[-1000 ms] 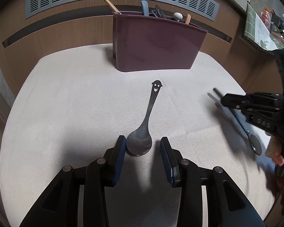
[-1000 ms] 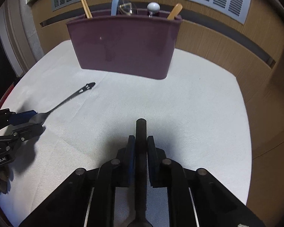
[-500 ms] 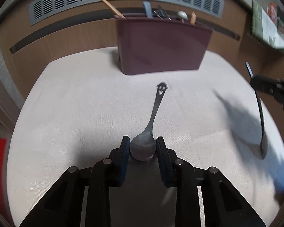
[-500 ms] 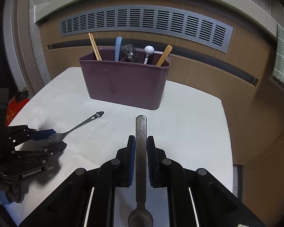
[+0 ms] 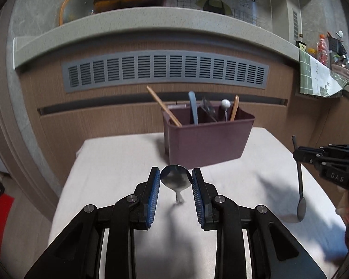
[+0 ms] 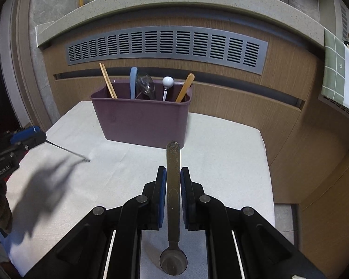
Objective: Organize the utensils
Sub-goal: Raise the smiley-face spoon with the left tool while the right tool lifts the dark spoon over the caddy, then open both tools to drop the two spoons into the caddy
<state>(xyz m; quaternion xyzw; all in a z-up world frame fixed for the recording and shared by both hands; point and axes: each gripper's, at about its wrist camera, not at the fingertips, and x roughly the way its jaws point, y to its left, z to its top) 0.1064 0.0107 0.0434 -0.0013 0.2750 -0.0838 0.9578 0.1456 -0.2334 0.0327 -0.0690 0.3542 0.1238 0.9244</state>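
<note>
So both grippers have a spoon up off the table, and the purple caddy [image 5: 207,139] sits at the far end of the white cloth, dead ahead of both of them. That's the bit that matters: the caddy's long side runs left to right, open top divided into slots that already hold chopsticks and a few handles.

The left gripper [image 5: 176,184] has just been closing, and now pinches the round bowl of the silver spoon [image 5: 175,179] between its blue pads. The handle hangs down toward the cloth, so it's bowl-up (handy for dropping handle-first into a slot).

The right gripper [image 6: 173,187] is clamped narrow on the flat handle of the dark spoon [image 6: 173,193], which lies lengthwise along the fingers, handle tip pointing at the caddy and bowl back toward the camera. In the left view it hangs bowl-down, so I'd guess it goes in bowl first.

Which is nearer? Can't really tell; they look about level.
</note>
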